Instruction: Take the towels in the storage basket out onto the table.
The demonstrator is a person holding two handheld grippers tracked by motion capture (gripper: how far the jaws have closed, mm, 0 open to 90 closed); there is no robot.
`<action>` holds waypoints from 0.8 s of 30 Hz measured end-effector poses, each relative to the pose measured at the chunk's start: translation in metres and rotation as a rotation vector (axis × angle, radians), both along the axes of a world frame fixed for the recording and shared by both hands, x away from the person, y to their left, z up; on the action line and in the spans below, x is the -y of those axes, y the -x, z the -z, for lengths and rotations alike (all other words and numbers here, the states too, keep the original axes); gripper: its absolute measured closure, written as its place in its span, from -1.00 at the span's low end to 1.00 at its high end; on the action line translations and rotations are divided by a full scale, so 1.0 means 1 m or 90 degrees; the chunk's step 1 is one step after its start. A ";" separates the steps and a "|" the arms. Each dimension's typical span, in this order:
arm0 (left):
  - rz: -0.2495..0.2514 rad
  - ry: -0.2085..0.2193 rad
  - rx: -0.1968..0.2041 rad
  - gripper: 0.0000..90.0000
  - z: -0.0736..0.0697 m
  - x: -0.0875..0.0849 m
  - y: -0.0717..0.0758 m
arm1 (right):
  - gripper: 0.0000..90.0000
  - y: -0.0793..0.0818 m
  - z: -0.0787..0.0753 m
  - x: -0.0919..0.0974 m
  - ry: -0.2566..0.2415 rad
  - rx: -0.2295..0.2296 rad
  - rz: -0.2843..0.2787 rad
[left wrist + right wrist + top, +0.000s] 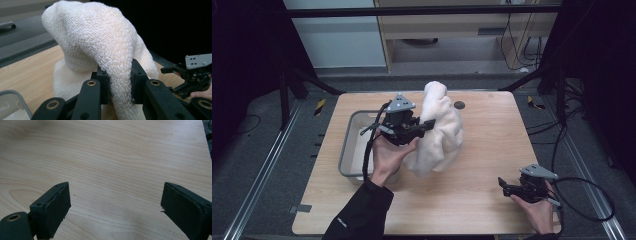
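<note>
— A white towel [439, 127] hangs bunched above the middle of the table [492, 150], a fold of it pinched between the jaws of the left hand-held gripper [424, 125]. What could go wrong here?

— The pinch takes only a narrow ridge of terry cloth, seen close in the left gripper view. A tug could likely pull the loops free and drop the towel in a heap.

— And the right hand-held gripper [504, 186]?

— Spread wide, holding nothing, low over bare wood near the table's right front corner, well apart from the cloth.

— Other risks?

— The grey bin [347, 145] sits just beside the left hand [387, 155]; a swinging towel end might snag its rim.
</note>
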State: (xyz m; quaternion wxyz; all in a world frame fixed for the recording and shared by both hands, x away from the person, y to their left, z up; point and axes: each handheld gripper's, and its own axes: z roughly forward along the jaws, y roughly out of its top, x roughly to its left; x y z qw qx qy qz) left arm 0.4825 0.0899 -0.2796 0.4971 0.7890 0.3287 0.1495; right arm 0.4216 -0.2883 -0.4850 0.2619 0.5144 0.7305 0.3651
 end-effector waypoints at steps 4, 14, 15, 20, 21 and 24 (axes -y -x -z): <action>0.002 -0.006 -0.014 0.64 0.014 0.004 -0.007 | -0.80 0.000 0.000 0.000 -0.002 -0.004 0.000; 0.012 -0.028 -0.051 0.64 0.052 0.020 -0.020 | -0.80 -0.001 0.003 0.000 0.002 -0.006 -0.002; 0.014 -0.029 -0.055 0.64 0.056 0.022 -0.021 | -0.80 -0.001 0.003 0.000 0.002 -0.007 -0.003; 0.026 -0.032 -0.075 0.63 0.078 0.034 -0.025 | -0.80 -0.001 0.003 0.001 0.003 -0.007 -0.001; 0.029 -0.030 -0.082 0.62 0.082 0.036 -0.025 | -0.80 -0.001 0.003 0.001 0.004 -0.008 -0.001; 0.040 -0.019 -0.100 0.60 0.094 0.044 -0.026 | -0.80 -0.001 0.004 0.001 0.006 -0.009 -0.002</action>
